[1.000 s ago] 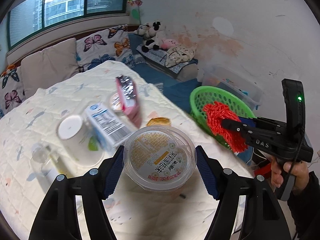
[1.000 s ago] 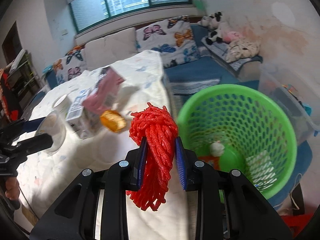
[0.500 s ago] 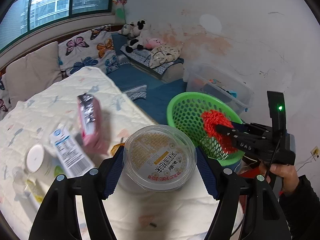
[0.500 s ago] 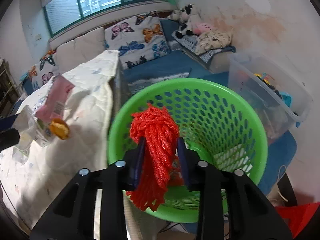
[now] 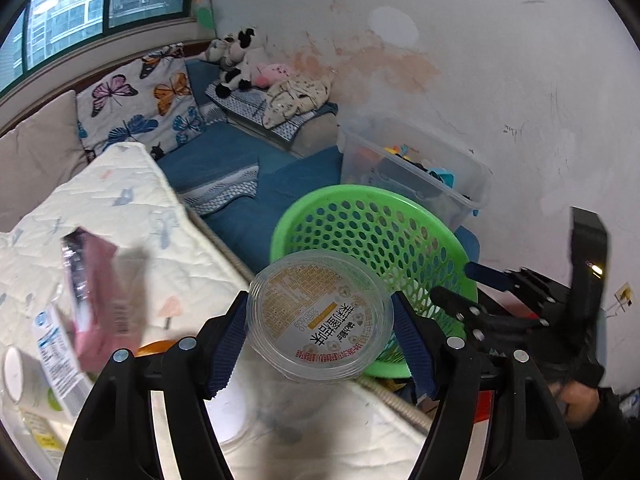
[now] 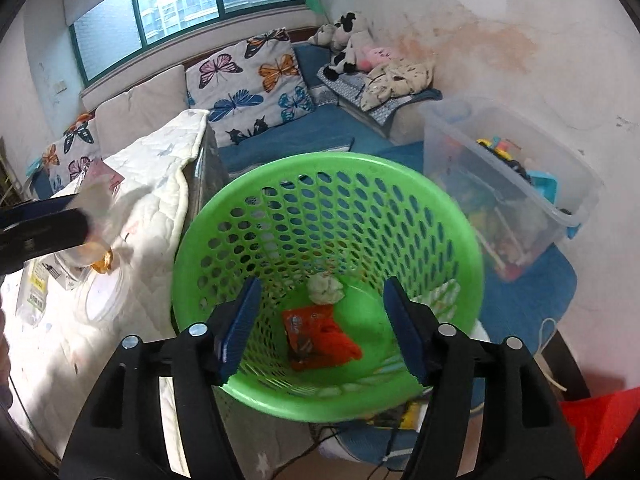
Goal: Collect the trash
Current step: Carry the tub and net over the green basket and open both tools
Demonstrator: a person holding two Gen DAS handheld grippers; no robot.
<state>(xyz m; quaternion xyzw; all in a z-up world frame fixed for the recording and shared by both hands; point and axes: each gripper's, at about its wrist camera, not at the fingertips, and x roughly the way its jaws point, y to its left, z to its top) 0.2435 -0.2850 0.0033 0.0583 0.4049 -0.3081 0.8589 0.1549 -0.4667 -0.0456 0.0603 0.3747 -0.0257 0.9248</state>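
The left wrist camera sits low behind the left gripper (image 5: 320,332), just above the quilted bed (image 5: 132,216), facing across its edge toward the stained wall and the green basket (image 5: 372,224) close ahead, with the right gripper (image 5: 472,284) at its right side. The right wrist camera looks steeply down from just above the green basket (image 6: 328,200) past the right gripper (image 6: 320,320) into its bottom. Both views share the basket, the bed edge, the clear storage bin (image 5: 416,172) (image 6: 508,172), the butterfly cushions and the window.
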